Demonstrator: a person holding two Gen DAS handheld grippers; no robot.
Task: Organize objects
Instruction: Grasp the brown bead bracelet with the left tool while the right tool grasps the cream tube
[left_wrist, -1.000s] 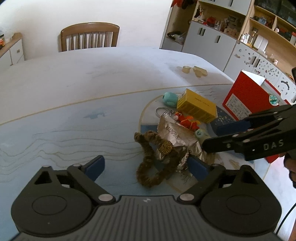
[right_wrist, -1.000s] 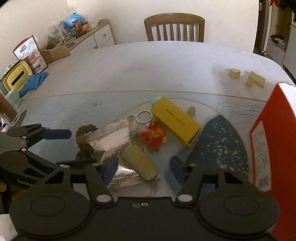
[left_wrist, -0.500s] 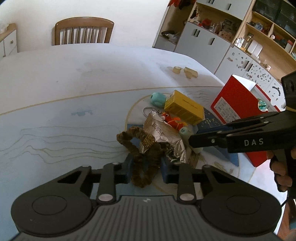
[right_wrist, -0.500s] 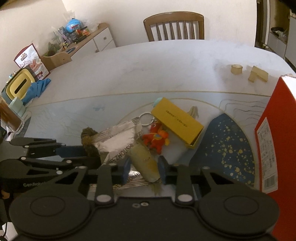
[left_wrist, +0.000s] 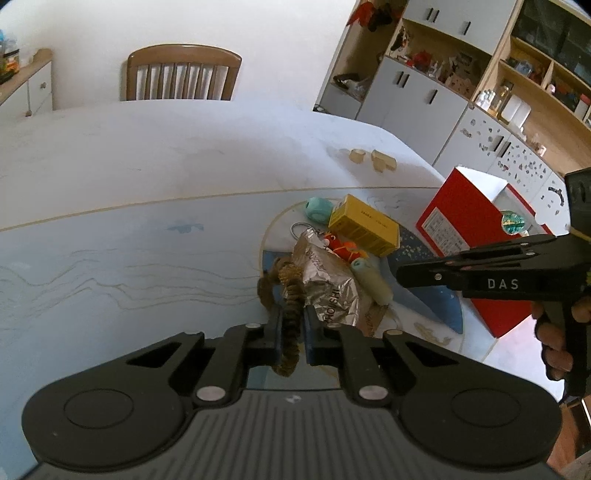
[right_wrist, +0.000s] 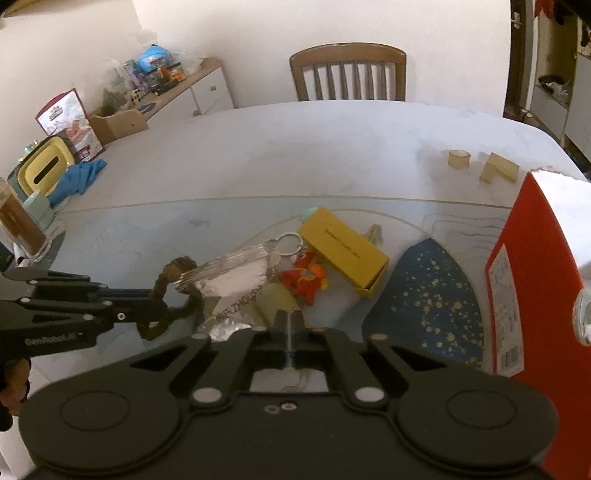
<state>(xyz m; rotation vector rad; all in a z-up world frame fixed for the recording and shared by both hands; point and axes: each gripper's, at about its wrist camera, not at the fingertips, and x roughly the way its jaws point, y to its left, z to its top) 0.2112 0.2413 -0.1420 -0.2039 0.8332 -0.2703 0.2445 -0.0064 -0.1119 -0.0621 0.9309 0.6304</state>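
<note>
A pile of small objects lies on the table mat: a brown fuzzy hair tie (left_wrist: 290, 314), a silver foil packet (left_wrist: 330, 286), a pale green tube (left_wrist: 371, 282), an orange toy keychain (left_wrist: 341, 247), a yellow box (left_wrist: 364, 225) and a teal object (left_wrist: 317, 208). My left gripper (left_wrist: 291, 334) is shut on the hair tie, also seen in the right wrist view (right_wrist: 173, 295). My right gripper (right_wrist: 290, 325) is shut with its tips at the near end of the tube (right_wrist: 275, 301); I cannot tell whether it grips anything. It appears from the side in the left wrist view (left_wrist: 400, 273).
A red box (right_wrist: 532, 280) stands at the right of the pile. Two small wooden blocks (right_wrist: 498, 168) lie further back. A chair (right_wrist: 347, 74) is at the table's far side. A yellow container and blue cloth (right_wrist: 79, 177) sit at the left edge.
Both grippers were open a second ago and have closed. The left closed on the hair tie; the right closed at the tube's near end.
</note>
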